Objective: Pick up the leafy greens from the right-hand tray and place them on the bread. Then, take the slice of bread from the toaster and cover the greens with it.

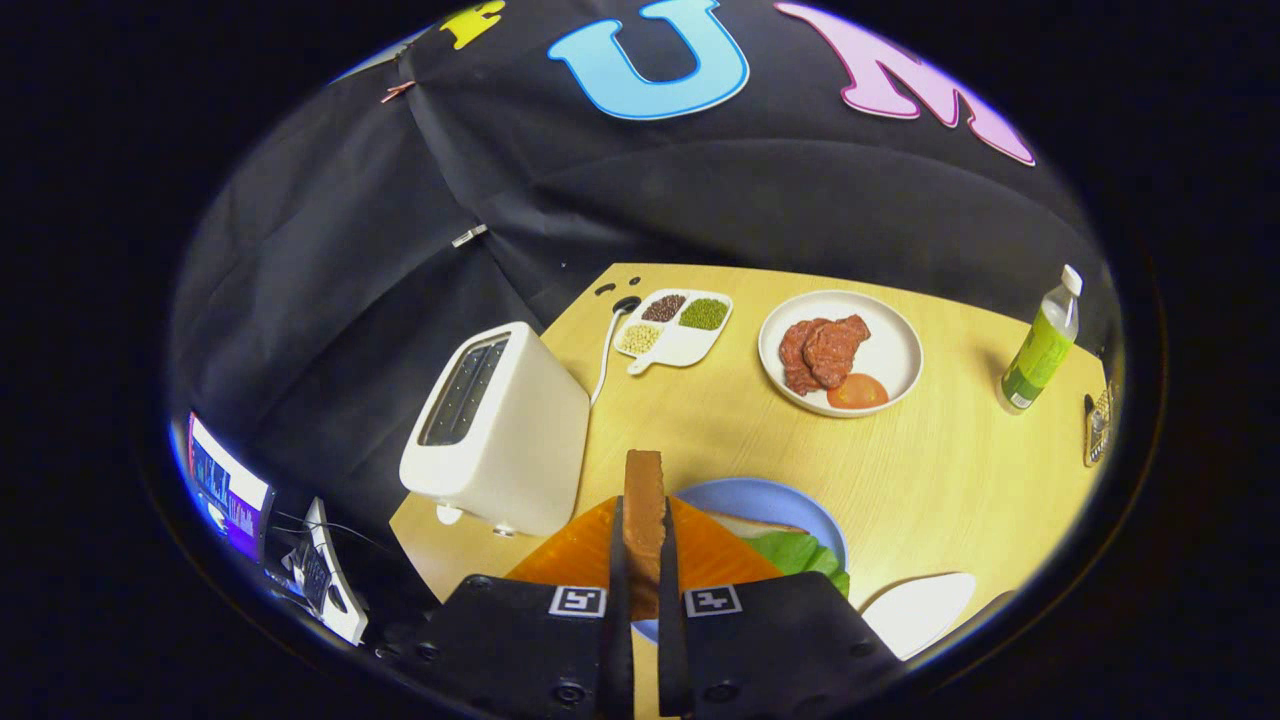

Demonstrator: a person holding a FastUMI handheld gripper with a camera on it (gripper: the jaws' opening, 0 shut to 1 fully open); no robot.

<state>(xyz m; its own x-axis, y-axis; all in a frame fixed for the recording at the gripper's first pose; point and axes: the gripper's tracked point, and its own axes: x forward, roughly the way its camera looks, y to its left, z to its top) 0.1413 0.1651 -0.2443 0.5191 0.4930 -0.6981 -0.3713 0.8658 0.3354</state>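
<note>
**Entry: toast slice in transit, to be laid over the greens**

- Gripper [641, 560]: jaws closed edge-on upon the bread slice [644, 500], one finger on each flat face. The slice stands upright between them, its brown crust edge facing the camera.
- Toaster [497, 430]: white, to the left and just beyond the fingers; its slots look dark, and whether anything remains inside cannot be told.
- Blue plate [790, 500]: just ahead of and under the fingertips, partly hidden by them.
- Leafy greens [800, 553]: on the blue plate, right of the held slice, resting on a pale bottom slice [745, 523] whose edge shows beside them.
- Orange sheet [585, 550]: spreads to both sides of the fingers; what it is cannot be told.
- White plate [890, 345]: well beyond, carrying meat pieces and a tomato slice.
- Also present: divided dish of beans [675, 325], green bottle [1042, 350], a white tray [920, 610] at near right.

Step judged in hand: the second half, covering the greens.

Handling advice: carry the slice a little right so that it centres over the greens, turn the wrist until the slice lies flat, lower until it touches the leaves, then part the jaws. Releasing while it is upright risks it toppling off the plate.
</note>
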